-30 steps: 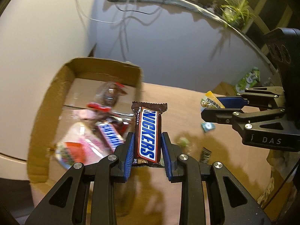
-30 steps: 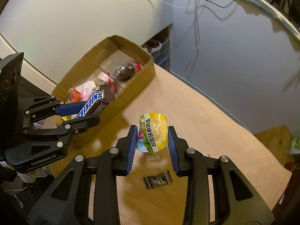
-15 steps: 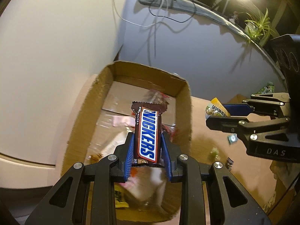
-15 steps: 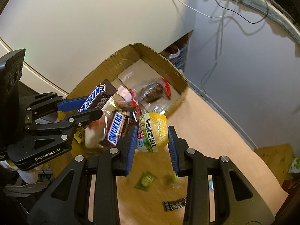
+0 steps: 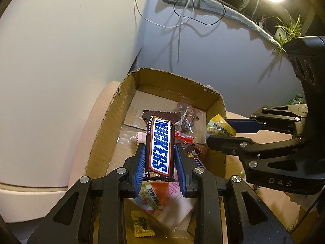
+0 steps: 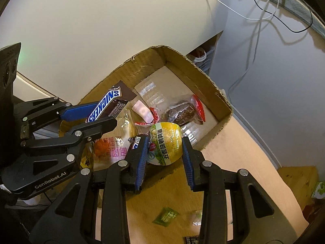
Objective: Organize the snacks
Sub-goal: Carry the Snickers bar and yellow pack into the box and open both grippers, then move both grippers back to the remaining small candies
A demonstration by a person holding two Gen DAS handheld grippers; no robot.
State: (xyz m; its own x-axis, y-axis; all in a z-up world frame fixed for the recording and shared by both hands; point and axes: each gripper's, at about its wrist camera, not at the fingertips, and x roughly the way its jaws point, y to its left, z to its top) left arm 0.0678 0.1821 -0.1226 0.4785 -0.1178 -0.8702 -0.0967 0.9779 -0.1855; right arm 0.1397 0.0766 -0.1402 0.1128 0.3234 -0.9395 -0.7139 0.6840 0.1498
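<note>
2 snacks are in my grippers at once, and both hang over the cardboard box that I am filling. My left gripper is clamped on a chocolate bar, its blue pads pressing the 2 long edges of the wrapper so the bar stands out along the fingers with its crimped end toward the far wall of the box. My right gripper holds a yellow egg packet, squeezed between its pads at the near right edge of the box; seen from the left wrist, that packet sits just at the right-hand wall.

Inside the box already lie a dark cake in a clear wrapper, a small pink packet, a large bread bag and a little yellow candy. On the table outside the box a green candy and at least 1 more small piece are left over.

I judge the step in hand to be the drop-off: both snacks are carried above the box but neither is let go. The bar is well inside the walls, so opening the left jaws should drop it cleanly onto the pile. The egg packet is closer to the rim, so I would bring my right gripper a little further in over the box floor before opening, or the packet may catch the cardboard wall and fall onto the table. After that, the leftover candies need fetching.
</note>
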